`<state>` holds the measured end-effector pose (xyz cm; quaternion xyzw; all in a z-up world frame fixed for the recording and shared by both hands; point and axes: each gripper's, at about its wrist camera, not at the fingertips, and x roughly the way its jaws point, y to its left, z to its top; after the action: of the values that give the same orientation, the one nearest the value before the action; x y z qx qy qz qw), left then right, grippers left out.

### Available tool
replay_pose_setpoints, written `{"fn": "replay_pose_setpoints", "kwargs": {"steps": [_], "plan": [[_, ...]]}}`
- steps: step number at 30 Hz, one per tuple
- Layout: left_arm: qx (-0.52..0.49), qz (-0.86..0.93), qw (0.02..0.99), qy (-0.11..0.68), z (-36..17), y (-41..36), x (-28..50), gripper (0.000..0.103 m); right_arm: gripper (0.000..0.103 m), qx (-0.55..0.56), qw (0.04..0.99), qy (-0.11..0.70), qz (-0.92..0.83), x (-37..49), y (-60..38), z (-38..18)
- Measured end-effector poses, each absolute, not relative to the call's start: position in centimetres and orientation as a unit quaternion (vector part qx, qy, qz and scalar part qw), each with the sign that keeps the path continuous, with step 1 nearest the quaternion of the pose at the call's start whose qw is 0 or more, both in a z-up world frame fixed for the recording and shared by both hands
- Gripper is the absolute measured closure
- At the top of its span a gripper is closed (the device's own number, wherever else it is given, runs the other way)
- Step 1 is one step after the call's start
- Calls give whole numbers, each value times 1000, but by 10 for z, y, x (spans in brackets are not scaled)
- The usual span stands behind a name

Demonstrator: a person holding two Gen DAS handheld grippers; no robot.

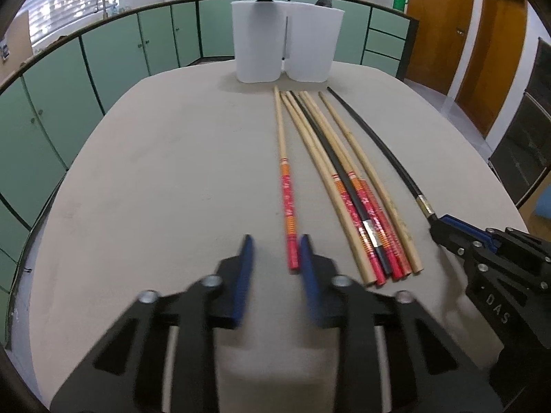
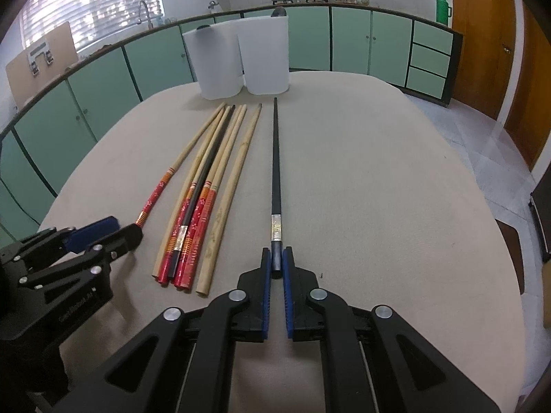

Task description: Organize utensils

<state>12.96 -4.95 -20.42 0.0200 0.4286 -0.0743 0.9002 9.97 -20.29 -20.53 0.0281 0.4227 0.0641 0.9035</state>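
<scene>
A lone wooden chopstick with a red patterned handle (image 1: pixel 287 199) lies on the beige table (image 1: pixel 155 172). Its handle end sits between the blue pads of my left gripper (image 1: pixel 276 242), close against the right pad; the jaws stand apart around it and look blurred. A bundle of several wooden, red-handled and black chopsticks (image 1: pixel 344 186) lies just to the right. My right gripper (image 2: pixel 275 258) is shut on the handle end of a long black chopstick (image 2: pixel 275 172) that points toward two white containers (image 2: pixel 265 55). The left gripper (image 2: pixel 127 229) shows at the left edge of the right wrist view.
The two tall white containers (image 1: pixel 258 41) stand side by side at the table's far edge. Green cabinets (image 1: pixel 113 51) run behind the table, with wooden doors (image 1: pixel 440 27) to the right. Bare tabletop (image 2: pixel 378 189) stretches to the right of the black chopstick.
</scene>
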Motion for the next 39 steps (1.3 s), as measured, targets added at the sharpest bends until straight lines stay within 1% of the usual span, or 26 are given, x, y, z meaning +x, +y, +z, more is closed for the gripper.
{"fn": "replay_pose_setpoints", "kwargs": {"steps": [2, 10, 15, 21, 25, 27, 31, 39], "plan": [[23, -79, 900, 428, -204, -53, 129, 97, 96, 29, 904, 422, 65, 100, -203, -205], [13, -80, 906, 415, -192, -45, 126, 98, 97, 30, 913, 401, 69, 94, -208, -191], [19, -81, 922, 378, -157, -38, 120, 98, 97, 38, 925, 372, 72, 93, -216, -161], [13, -93, 941, 326, -103, -30, 118, 98, 97, 30, 942, 324, 80, 97, -224, -108], [11, -103, 939, 327, -78, -25, 122, 98, 97, 27, 952, 295, 84, 102, -230, -75], [7, -109, 936, 336, -75, -22, 125, 98, 97, 25, 953, 290, 82, 106, -231, -66], [-6, -105, 929, 354, -85, -14, 128, 98, 97, 27, 950, 302, 77, 105, -229, -75], [-3, -98, 919, 382, -114, -12, 123, 98, 97, 39, 936, 345, 62, 94, -217, -121]]}}
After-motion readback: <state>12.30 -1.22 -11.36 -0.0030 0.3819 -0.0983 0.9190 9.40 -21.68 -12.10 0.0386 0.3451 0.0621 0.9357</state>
